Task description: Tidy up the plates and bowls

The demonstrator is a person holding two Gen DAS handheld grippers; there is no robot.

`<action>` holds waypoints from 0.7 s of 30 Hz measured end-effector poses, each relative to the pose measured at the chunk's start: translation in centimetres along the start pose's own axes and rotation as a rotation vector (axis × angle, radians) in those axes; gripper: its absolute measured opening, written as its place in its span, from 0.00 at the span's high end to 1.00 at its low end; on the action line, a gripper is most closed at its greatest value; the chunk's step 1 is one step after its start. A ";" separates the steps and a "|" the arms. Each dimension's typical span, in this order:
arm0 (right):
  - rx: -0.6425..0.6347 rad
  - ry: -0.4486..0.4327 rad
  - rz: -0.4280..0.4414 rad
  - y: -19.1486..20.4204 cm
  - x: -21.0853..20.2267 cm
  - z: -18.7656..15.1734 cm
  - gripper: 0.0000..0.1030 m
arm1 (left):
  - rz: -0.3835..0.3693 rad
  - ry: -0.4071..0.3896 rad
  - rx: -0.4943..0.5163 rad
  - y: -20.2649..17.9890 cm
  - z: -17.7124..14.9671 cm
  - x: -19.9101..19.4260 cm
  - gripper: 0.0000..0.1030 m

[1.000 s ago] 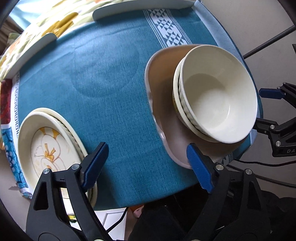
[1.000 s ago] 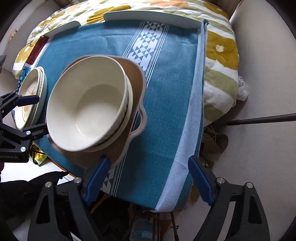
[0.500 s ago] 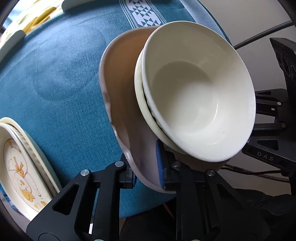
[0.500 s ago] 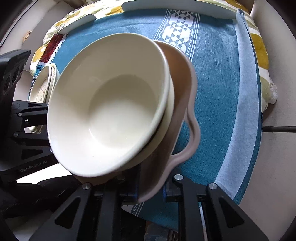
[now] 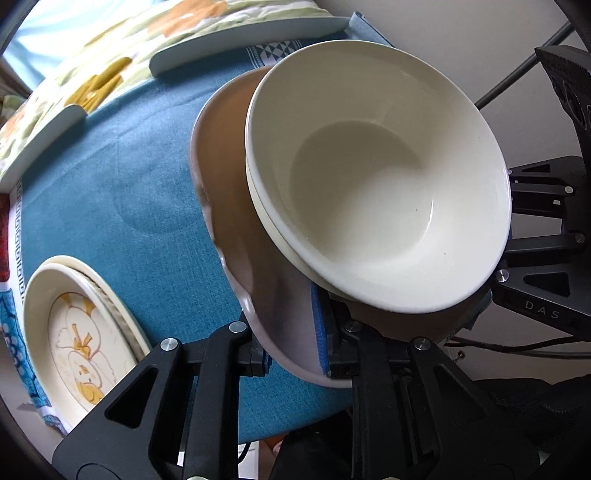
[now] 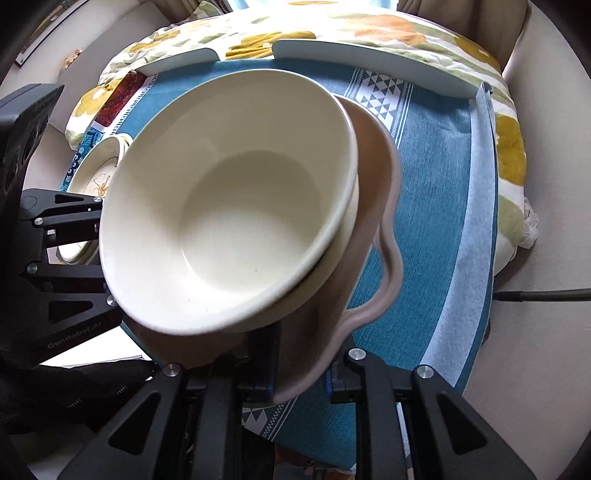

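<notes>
A pinkish-brown plate point(image 5: 236, 206) with a wavy rim carries two stacked cream bowls point(image 5: 376, 184). My left gripper point(image 5: 295, 354) is shut on the plate's near edge. My right gripper point(image 6: 299, 373) is shut on the same plate point(image 6: 373, 236) at its other near edge, with the bowls point(image 6: 229, 206) right above it. The plate is lifted off the blue cloth point(image 5: 110, 177) and tilted. A stack of cream plates with a yellow flower pattern point(image 5: 77, 332) lies at the table's left edge and also shows in the right wrist view point(image 6: 99, 173).
Two pale curved tray pieces point(image 6: 373, 62) lie along the far edge of the blue cloth point(image 6: 436, 177). A floral cloth point(image 6: 332, 26) covers the table beyond. The table's right edge drops to the floor point(image 6: 546, 332).
Both grippers went from open beside the plate to shut on its near rim. The plate with the bowls has risen off the cloth and come closer to both cameras.
</notes>
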State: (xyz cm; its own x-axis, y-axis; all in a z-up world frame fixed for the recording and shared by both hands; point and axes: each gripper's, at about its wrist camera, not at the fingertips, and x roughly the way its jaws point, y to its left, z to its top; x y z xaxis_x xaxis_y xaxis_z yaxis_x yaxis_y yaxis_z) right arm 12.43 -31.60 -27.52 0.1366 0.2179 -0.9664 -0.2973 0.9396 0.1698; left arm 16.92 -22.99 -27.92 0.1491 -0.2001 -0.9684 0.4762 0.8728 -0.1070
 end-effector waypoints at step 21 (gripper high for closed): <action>-0.175 -0.109 0.011 15.3 -3.7 6.6 0.84 | 0.117 -0.113 -0.088 13.8 -7.6 -13.2 0.84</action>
State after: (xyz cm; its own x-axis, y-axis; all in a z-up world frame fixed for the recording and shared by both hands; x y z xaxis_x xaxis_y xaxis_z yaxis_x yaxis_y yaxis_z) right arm 13.58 -16.31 -20.09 0.2309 0.2636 -0.9366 -0.4576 0.8789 0.1346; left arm 14.97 -4.95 -18.33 0.2977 -0.1388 -0.9445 0.3731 0.9276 -0.0187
